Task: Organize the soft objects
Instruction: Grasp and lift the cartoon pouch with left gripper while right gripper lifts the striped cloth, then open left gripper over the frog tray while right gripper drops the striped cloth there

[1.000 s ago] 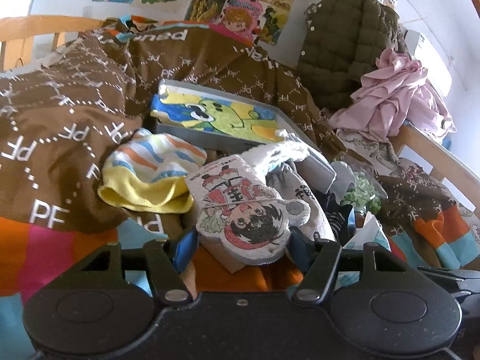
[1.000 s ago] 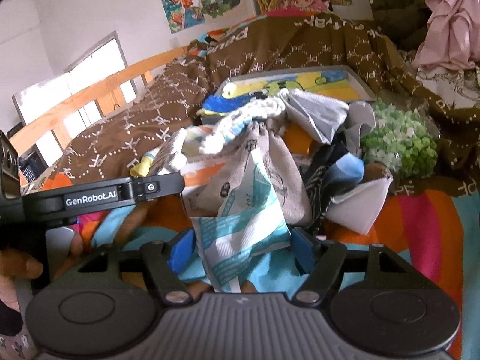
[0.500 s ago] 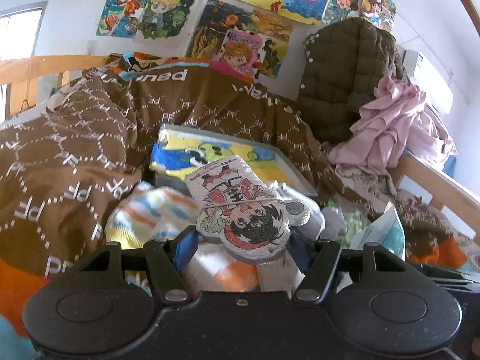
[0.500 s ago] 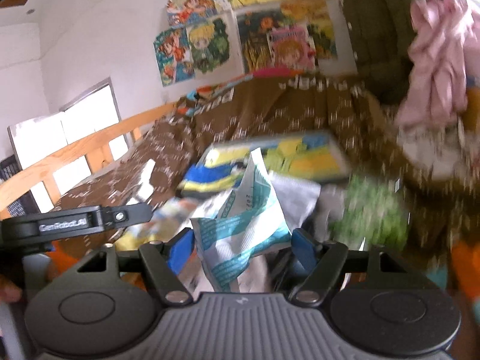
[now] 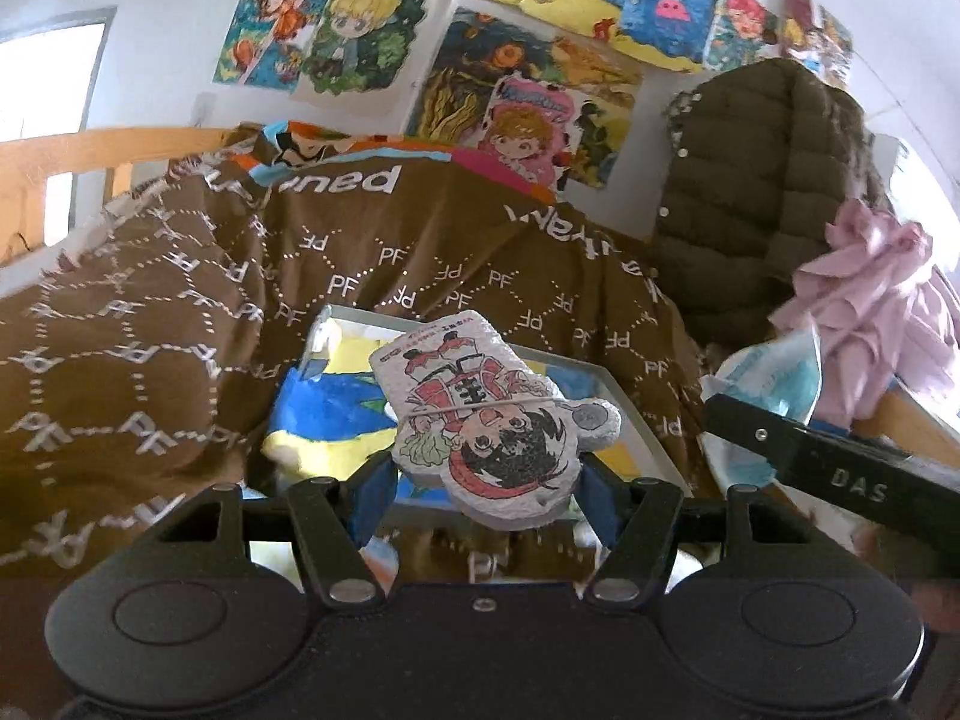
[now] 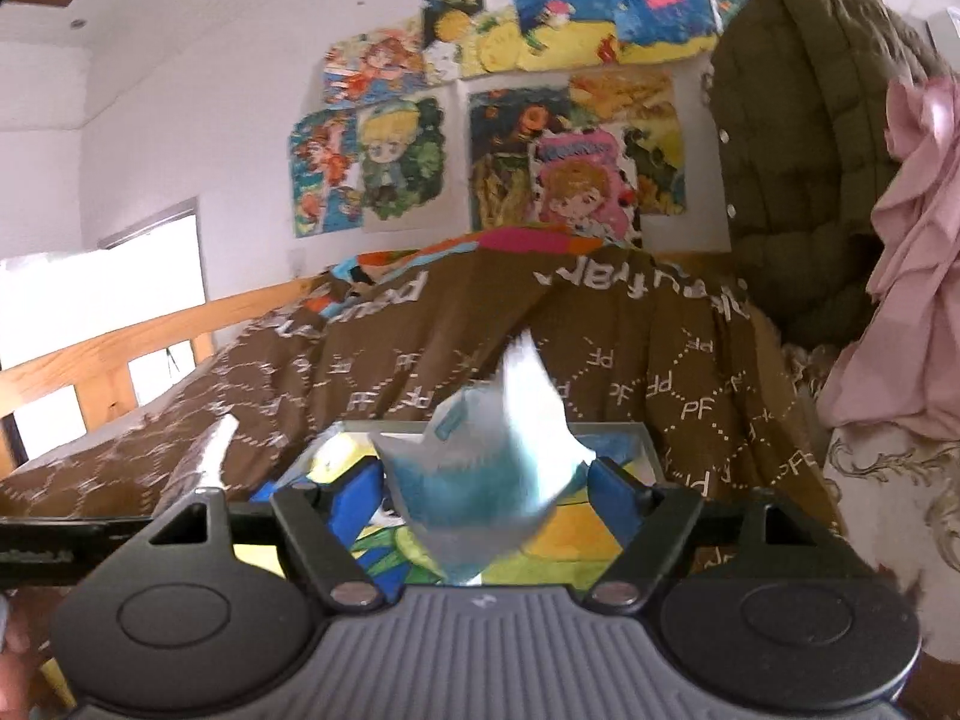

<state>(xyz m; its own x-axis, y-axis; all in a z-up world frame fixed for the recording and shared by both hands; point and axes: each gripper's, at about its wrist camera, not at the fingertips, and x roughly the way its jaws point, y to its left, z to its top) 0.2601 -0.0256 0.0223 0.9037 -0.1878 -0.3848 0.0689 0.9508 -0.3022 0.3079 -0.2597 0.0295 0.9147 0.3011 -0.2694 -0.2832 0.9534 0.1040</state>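
Observation:
My left gripper (image 5: 486, 498) is shut on a flat padded cartoon figure (image 5: 480, 420), printed with a dark-haired character in red. It hangs above the near end of a grey tray (image 5: 636, 414) lined with a bright picture. My right gripper (image 6: 489, 498) carries a crumpled blue and white packet (image 6: 480, 480) between its blue pads, and its jaws are opening. The packet is blurred and touches both pads over the same tray (image 6: 645, 441). In the left wrist view the packet (image 5: 774, 372) shows at the right, behind the other gripper's black body.
A brown patterned duvet (image 5: 180, 312) is heaped around the tray. A dark quilted jacket (image 5: 762, 192) and pink cloth (image 5: 864, 282) hang at the right. A wooden bed rail (image 6: 120, 348) runs along the left. Posters (image 6: 540, 138) cover the wall.
Both grippers lifted their loads from the pile of soft things and moved forward over the tray. The pile dropped out of view. The right packet now looks blurred.

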